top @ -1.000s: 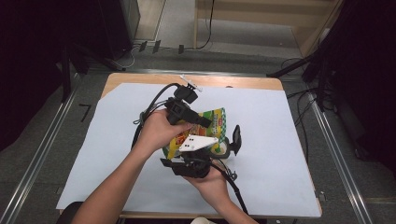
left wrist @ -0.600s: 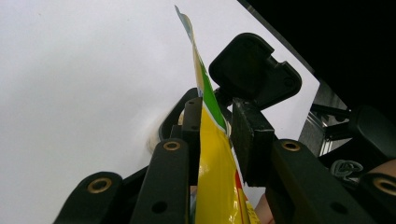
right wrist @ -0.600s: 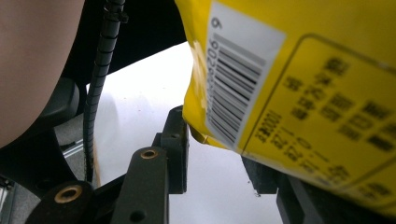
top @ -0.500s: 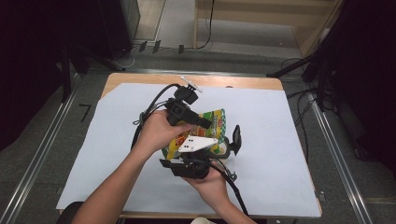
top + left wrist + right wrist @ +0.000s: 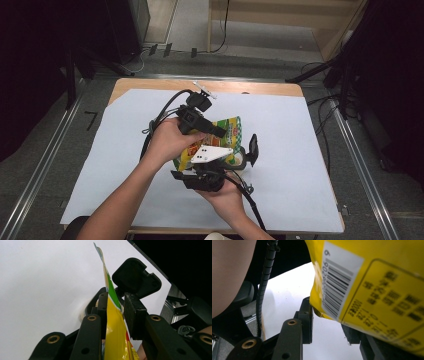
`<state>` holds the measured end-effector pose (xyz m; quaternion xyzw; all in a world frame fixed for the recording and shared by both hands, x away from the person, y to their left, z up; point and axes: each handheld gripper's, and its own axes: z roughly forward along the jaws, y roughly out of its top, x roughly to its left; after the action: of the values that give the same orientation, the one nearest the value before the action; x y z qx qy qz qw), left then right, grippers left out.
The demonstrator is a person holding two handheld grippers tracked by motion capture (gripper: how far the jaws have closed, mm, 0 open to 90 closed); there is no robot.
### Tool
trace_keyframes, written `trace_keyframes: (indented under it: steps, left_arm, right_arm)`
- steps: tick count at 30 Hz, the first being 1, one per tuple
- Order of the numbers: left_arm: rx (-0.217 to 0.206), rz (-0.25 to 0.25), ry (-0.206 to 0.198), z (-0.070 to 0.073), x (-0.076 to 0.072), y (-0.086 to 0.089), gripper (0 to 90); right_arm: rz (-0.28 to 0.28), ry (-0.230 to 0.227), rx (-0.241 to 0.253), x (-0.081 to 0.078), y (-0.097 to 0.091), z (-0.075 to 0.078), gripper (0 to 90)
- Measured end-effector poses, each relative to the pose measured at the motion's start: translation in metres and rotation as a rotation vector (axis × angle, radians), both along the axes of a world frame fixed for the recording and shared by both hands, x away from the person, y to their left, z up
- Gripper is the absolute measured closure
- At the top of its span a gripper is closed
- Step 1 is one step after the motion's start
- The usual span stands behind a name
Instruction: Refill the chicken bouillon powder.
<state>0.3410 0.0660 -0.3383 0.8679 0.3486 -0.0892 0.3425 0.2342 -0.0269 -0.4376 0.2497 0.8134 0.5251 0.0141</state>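
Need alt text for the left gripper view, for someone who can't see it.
Left tool, seen along its two black jaws, is clamped on the edge of a yellow and green snack bag standing upright between them. Behind lie the white table cover and the other tool's black jaw.

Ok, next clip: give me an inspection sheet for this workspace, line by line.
Surface: wooden table under a white sheet.
Job's things: yellow snack bag, barcode on its back, lifted off the sheet.
Clutter: small white piece on the far table edge.
Grippers: left tool pinches the bag's edge; right tool has the bag's bottom between its jaws, grip unclear.
Cables: black cable loops from the left tool; another trails toward the person.
Surroundings: metal rails beside the table, floor cables beyond, dark room.
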Motion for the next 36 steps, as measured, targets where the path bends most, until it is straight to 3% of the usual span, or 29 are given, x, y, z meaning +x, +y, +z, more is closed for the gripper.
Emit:
trace_keyframes:
  steps: [36]
  left_arm:
    - [0.001,0.002,0.003,-0.0012,0.0008,0.0011,75.8]
  right_arm:
    - [0.000,-0.017,-0.008,-0.0007,0.0006,-0.0010,66.7]
